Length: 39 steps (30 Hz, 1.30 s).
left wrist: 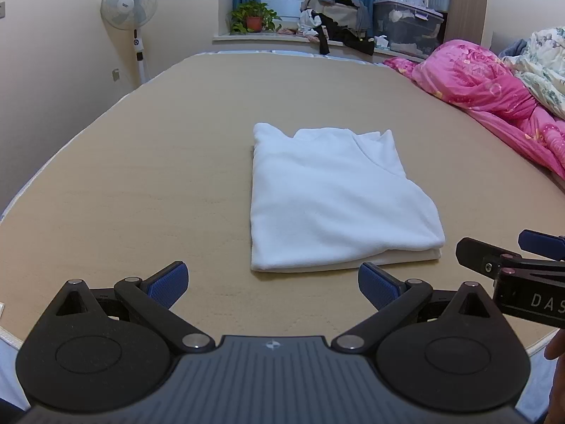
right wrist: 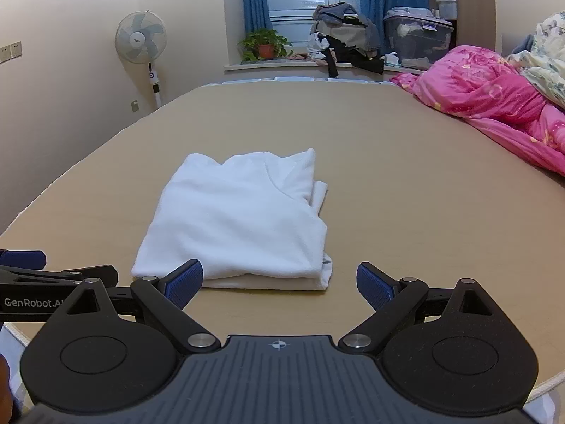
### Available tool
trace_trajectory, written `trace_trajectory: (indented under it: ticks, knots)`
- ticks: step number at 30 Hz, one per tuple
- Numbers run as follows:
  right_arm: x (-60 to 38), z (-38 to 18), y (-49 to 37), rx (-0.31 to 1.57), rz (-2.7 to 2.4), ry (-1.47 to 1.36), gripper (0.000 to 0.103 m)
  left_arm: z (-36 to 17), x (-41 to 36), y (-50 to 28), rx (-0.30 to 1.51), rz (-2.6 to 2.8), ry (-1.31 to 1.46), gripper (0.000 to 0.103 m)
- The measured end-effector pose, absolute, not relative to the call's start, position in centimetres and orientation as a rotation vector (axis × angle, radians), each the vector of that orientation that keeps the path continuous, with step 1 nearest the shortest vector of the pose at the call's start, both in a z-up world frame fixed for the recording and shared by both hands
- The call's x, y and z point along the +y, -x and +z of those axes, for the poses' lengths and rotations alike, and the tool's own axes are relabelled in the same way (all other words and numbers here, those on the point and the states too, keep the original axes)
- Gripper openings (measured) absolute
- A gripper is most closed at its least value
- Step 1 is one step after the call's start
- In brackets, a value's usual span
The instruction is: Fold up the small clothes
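Observation:
A white garment (left wrist: 335, 198) lies folded into a neat rectangle on the beige bed surface (left wrist: 141, 176). It also shows in the right wrist view (right wrist: 240, 219). My left gripper (left wrist: 273, 284) is open and empty, just short of the garment's near edge. My right gripper (right wrist: 279, 282) is open and empty, near the garment's near right corner. The right gripper shows at the right edge of the left wrist view (left wrist: 512, 258). The left gripper shows at the left edge of the right wrist view (right wrist: 53, 275).
A pink quilt (left wrist: 494, 95) and a floral quilt (left wrist: 543, 67) are heaped along the bed's right side. A standing fan (left wrist: 129, 3) is by the left wall. A potted plant (left wrist: 252, 17), piled clothes (left wrist: 335, 14) and a storage bin (left wrist: 406, 21) sit on the window ledge.

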State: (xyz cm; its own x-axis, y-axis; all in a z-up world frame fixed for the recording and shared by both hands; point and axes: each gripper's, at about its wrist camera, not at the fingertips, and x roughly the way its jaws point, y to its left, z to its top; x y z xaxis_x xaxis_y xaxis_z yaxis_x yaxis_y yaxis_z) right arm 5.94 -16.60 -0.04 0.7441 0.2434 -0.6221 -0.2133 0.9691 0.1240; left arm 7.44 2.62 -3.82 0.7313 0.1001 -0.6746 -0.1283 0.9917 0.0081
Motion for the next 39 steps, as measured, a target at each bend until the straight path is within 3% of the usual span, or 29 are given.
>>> trace_trajectory:
  ticks: [39]
  knots:
    - [-15.5,0.4,-5.5,0.665,0.276,-0.022,0.094,-3.7,2.9,-7.4,0.736,0.104,0.043,0.102]
